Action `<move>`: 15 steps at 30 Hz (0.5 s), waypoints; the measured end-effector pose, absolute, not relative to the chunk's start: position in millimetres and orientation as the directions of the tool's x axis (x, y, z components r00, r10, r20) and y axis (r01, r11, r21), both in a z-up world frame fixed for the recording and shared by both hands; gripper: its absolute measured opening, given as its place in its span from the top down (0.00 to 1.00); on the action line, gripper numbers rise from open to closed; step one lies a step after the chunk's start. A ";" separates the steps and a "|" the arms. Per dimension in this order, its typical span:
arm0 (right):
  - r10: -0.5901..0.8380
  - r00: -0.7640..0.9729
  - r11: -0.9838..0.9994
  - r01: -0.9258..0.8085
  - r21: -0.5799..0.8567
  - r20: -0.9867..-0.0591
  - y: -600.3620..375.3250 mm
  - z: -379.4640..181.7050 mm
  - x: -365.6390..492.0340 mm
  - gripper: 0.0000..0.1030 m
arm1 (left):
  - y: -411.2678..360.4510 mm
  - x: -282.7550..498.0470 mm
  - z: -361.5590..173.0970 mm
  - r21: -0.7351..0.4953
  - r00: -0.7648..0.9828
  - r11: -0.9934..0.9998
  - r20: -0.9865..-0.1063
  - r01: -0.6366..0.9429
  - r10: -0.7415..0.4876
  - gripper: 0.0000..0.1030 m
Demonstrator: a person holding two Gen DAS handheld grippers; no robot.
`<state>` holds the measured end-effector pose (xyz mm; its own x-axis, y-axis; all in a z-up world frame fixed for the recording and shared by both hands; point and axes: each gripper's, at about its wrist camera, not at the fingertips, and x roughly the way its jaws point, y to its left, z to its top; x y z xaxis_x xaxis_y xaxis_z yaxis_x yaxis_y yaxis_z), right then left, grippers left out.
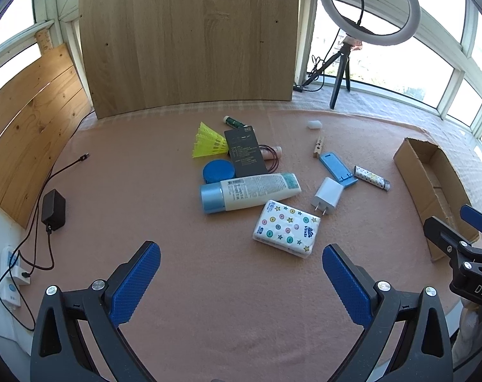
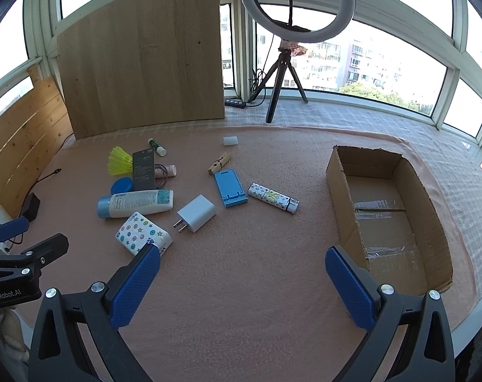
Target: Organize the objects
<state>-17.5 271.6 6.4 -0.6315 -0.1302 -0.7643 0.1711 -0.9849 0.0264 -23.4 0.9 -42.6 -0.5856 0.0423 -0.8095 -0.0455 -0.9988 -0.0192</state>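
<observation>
So the stuff I had to sort was all lying loose on the pink cloth point(image 2: 241, 302), mostly in a clump toward the left and far side. Nearest me was the tissue pack point(image 1: 287, 228) with the little stars and buttons on it, and just behind it the white lotion tube point(image 1: 250, 192) with a blue cap, lying on its side. Right of those sat the white charger plug point(image 1: 327, 195), prongs pointing my way, then the blue phone stand point(image 1: 336, 168) and a patterned lighter point(image 1: 371, 177) further right. A wooden clothespin point(image 1: 318, 145) lay just past the stand, and a small white cap point(image 1: 314, 124) beyond that, well apart from the rest.

The far clump had the yellow shuttlecock point(image 1: 209, 141), a black card box point(image 1: 245, 152) leaning over a round blue tin point(image 1: 218, 170), a pinkish tube point(image 1: 272, 152) with a thin cord looped around it, and a green stick point(image 1: 234, 122) at the very back.

The cardboard box point(image 2: 431, 222) sat off to the right, open at the top, only tape on its bottom.

My left tongs point(image 1: 241, 273) were spread wide and holding nothing, hanging over bare cloth near the tissue pack. My right tongs point(image 2: 242, 278) were spread wide too, also holding nothing, between the pile and the box.

Further out stood a wooden board point(image 1: 190, 38) and a ring light point(image 2: 298, 3) on a tripod, and a black adapter point(image 1: 53, 210) lay far left.
</observation>
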 end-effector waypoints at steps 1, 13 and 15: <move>-0.135 -0.627 -0.984 0.174 0.032 -0.768 271.7 4.8 -18.9 0.00 | 1.4 -25.1 -44.5 -0.018 -0.583 -0.999 -0.811 -0.047 0.042 0.00; -0.242 -0.566 -0.958 0.266 0.103 -0.788 261.6 -12.9 -39.8 0.04 | -7.9 -38.7 -69.0 -0.039 -0.547 -0.999 -0.836 -0.022 0.045 0.00; -0.265 -0.550 -0.948 0.298 0.110 -0.792 254.7 -15.4 -43.7 0.07 | -10.8 -40.4 -74.7 -0.046 -0.532 -0.999 -0.845 -0.018 0.048 0.00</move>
<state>-43.7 254.7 -15.4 -0.5496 -0.2647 -0.7923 0.2975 -0.9483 0.1104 -40.4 -10.8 -74.7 -0.5322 0.0483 -0.8452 -0.0179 -0.9988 -0.0458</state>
